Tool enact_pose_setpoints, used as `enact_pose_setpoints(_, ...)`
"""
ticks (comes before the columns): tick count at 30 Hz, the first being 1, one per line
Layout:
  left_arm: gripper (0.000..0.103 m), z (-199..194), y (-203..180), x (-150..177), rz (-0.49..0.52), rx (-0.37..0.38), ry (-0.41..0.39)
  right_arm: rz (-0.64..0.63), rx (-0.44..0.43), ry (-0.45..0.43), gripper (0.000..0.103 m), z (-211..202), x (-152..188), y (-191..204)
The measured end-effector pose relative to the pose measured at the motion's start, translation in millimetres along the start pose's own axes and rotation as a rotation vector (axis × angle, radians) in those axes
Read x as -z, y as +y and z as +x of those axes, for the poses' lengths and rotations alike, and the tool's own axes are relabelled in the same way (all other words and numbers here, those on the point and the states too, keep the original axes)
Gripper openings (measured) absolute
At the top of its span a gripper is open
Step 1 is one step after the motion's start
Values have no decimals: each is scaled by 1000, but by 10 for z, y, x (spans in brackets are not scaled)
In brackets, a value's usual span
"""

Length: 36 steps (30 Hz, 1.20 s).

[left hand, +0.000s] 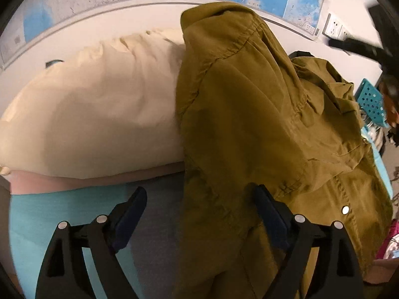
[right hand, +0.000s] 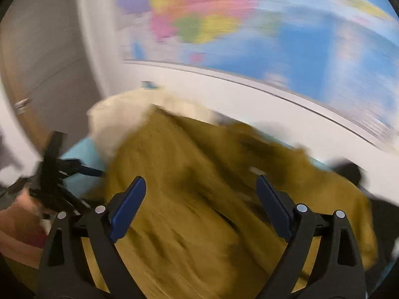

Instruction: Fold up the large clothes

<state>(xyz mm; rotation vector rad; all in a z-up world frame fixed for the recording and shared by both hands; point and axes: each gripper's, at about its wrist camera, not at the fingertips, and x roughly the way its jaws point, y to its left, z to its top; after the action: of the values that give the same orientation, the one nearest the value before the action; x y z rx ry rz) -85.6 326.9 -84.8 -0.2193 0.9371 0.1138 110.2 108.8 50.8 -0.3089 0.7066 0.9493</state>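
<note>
Left wrist view: the left tool point(left hand: 200, 214) is spread wide, gripping nothing, with the olive jacket point(left hand: 261, 124) draped between its fingers, lying beside a cream pillow point(left hand: 99, 104) on the bed's teal sheet point(left hand: 37, 219). Right tool point(right hand: 200, 204) gapes wide too, above blurred jacket cloth.

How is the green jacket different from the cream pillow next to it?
The jacket is olive green; the pillow is pale cream. The jacket is rumpled, with seams and a snap button, while the pillow looks smooth and puffy. The jacket drapes partly over the pillow's end. Both are soft fabric things on the same bed.
</note>
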Motion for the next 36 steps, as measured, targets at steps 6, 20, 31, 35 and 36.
enact_pose_setpoints(6, 50, 104, 47, 38, -36, 105, 30, -10, -127, 105, 76, 953, -563, 267)
enact_pose_setpoints(20, 44, -72, 61, 176, -17, 105, -9, 258, -226, 60, 34, 1359, -771, -135)
enact_pose_setpoints(31, 77, -566, -285, -326, 139, 35, -204, 273, 77, -132, 76, -644, 645, -651)
enact_pose_setpoints(35, 77, -269, -537, -626, 177, 22, -179, 377, 273, -102, 78, -1191, 1336, -918)
enact_pose_setpoints(36, 77, -211, -562, -659, 180, 19, -174, 406, 283, -87, 79, -1251, 1514, -968)
